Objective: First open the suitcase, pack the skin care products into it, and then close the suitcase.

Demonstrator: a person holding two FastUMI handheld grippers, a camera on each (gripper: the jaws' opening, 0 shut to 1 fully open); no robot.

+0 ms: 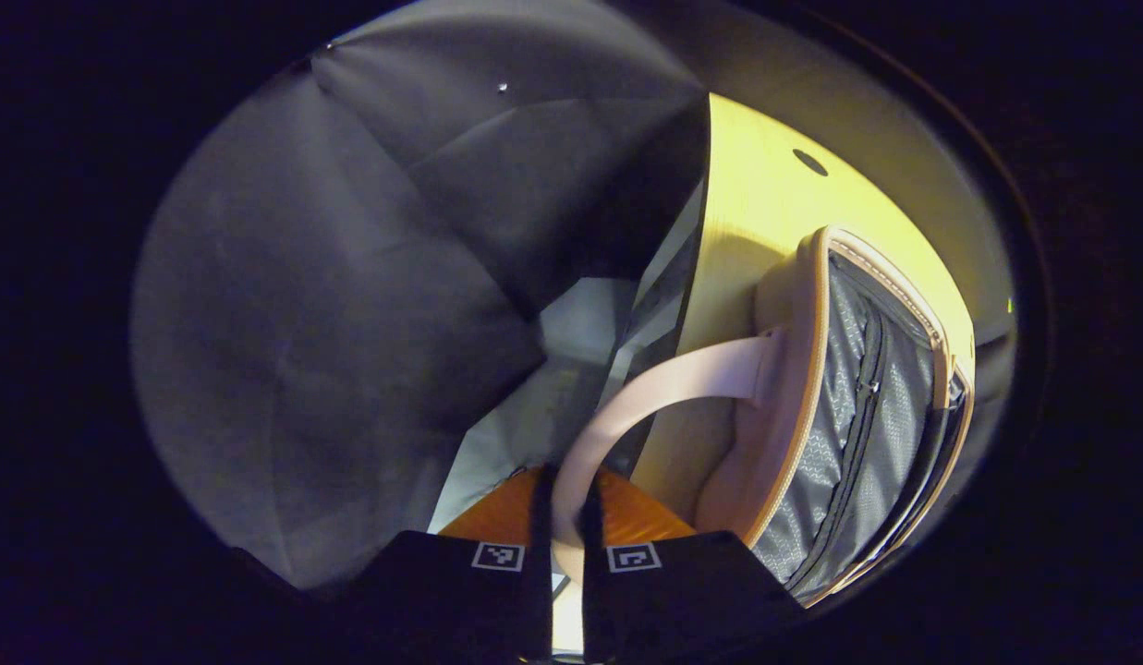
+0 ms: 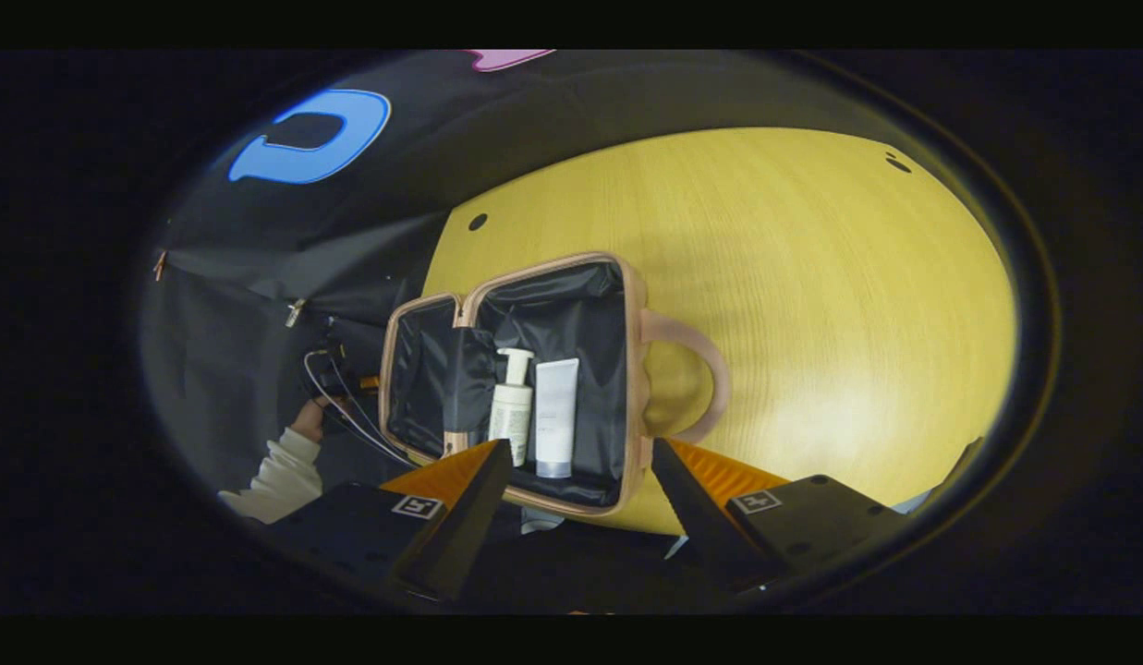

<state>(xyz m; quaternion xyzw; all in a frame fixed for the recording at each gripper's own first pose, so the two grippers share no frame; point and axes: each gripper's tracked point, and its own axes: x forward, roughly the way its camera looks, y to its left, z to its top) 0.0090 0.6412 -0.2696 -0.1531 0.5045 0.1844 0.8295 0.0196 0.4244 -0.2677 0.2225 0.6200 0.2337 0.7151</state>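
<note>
Left gripper (image 1: 565,517) clamping suitcase handle (image 1: 663,388), right gripper (image 2: 580,489) (jaws wide) free

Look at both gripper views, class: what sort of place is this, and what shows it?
Most likely a staged recording booth, not a home: black cloth wall, a bare yellow wooden table, and one open suitcase holding a pump bottle and a tube.
</note>
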